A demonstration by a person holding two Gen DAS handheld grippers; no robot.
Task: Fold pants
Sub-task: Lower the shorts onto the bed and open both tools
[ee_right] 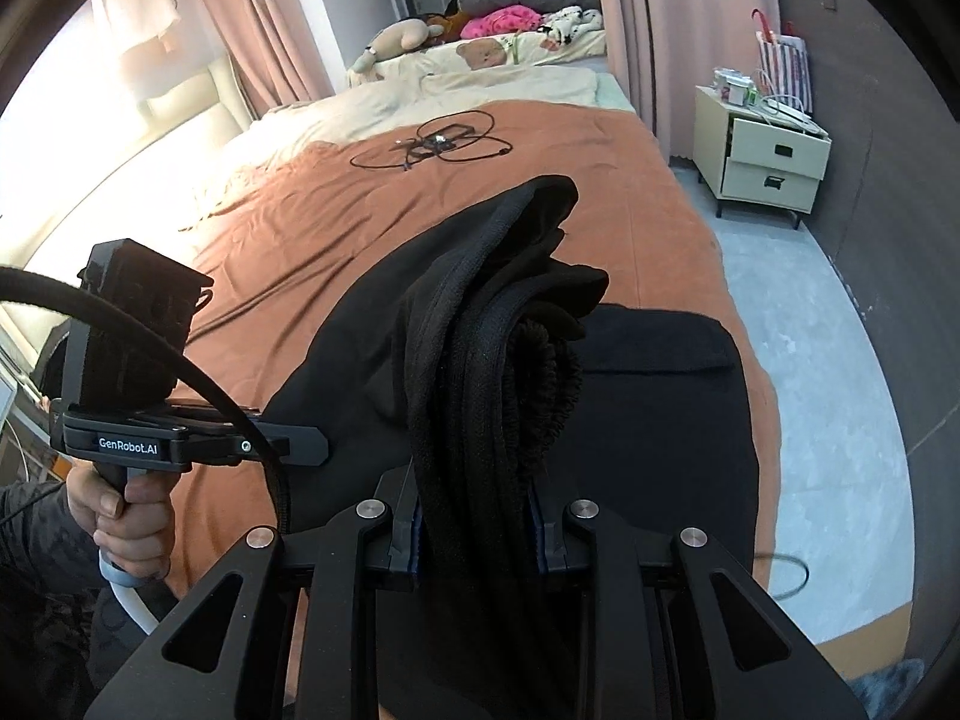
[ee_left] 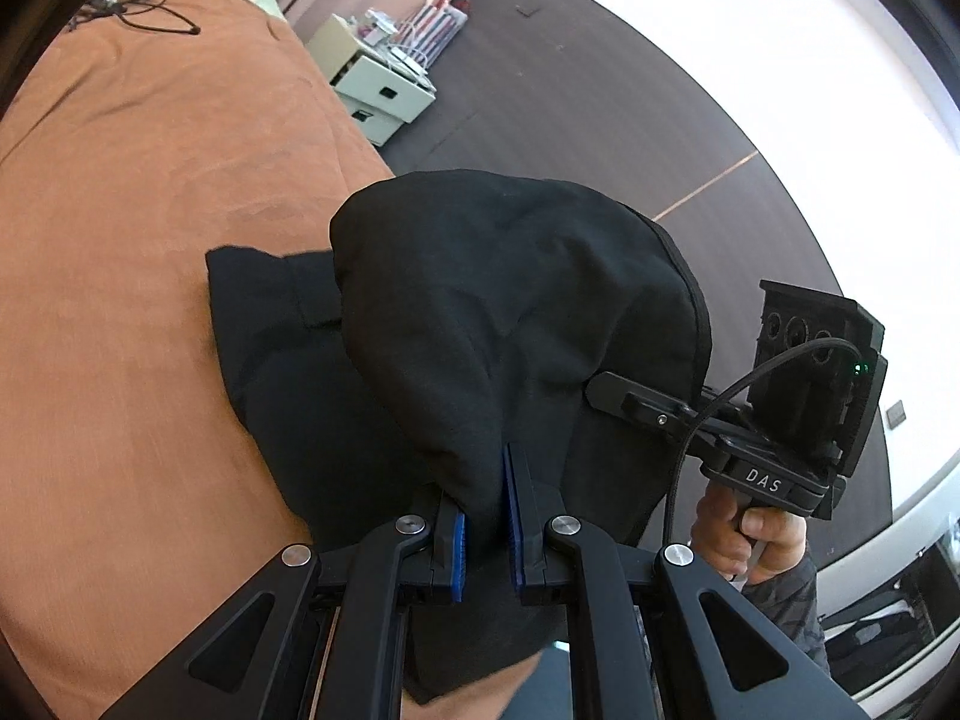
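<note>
1. Black pants (ee_left: 480,312) up in the air over the orange bed cover (ee_left: 132,240), with one part already lying flat at 9 o'clock in the left view.
2. Left gripper (ee_left: 487,516) squeezed shut on a thin bit of the pants, blue pads (ee_left: 511,510) almost touching.
3. Right gripper (ee_right: 477,531) clamped on a thick rolled bunch of the pants, jaws a little apart around it.
4. Best now, probably: bring both ends down together, keep them level, pull the cloth smooth, line up the edges over the flat part.
5. Let go only once the cloth rests on the bed.
6. Black cable (ee_right: 432,144) at 12 o'clock on the bed, well away.
7. Drawer cabinet (ee_right: 768,150) at 2 o'clock, pink curtains (ee_right: 270,30) behind, soft toys (ee_right: 396,39) far back.
</note>
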